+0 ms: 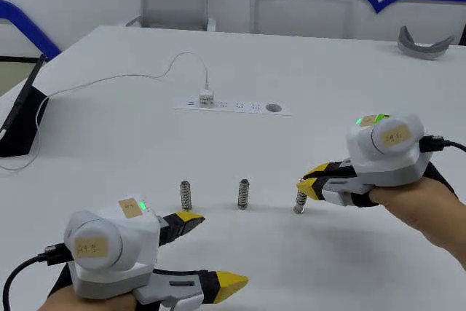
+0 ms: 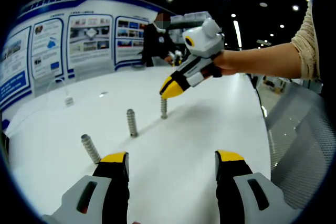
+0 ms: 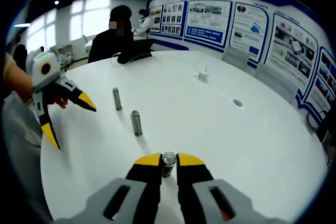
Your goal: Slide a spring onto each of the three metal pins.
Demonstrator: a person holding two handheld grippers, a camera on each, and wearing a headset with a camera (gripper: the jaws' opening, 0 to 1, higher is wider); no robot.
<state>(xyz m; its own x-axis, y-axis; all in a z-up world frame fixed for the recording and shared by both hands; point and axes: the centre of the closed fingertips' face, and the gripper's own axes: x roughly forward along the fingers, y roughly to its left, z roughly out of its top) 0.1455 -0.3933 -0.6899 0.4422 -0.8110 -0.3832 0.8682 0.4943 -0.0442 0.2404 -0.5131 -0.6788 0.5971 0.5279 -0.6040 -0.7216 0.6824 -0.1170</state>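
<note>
Right gripper (image 3: pixel 169 159): my jaws are nearly together, pinching the top of the right spring (image 1: pixel 300 202), probably to seat it on its pin. Left gripper (image 2: pixel 172 157): wide open and empty, parked clear near the left spring (image 1: pixel 186 195). The middle spring (image 1: pixel 243 194) stands upright between them.

On the table (image 1: pixel 109 143) three springs stand in a row, left spring (image 1: pixel 186 195), middle spring (image 1: pixel 243 194), right spring (image 1: pixel 300 202) (the right gripper (image 1: pixel 307 184) is at its top), with the left gripper (image 1: pixel 217 250) before the row and the power strip (image 1: pixel 233 106) behind.
</note>
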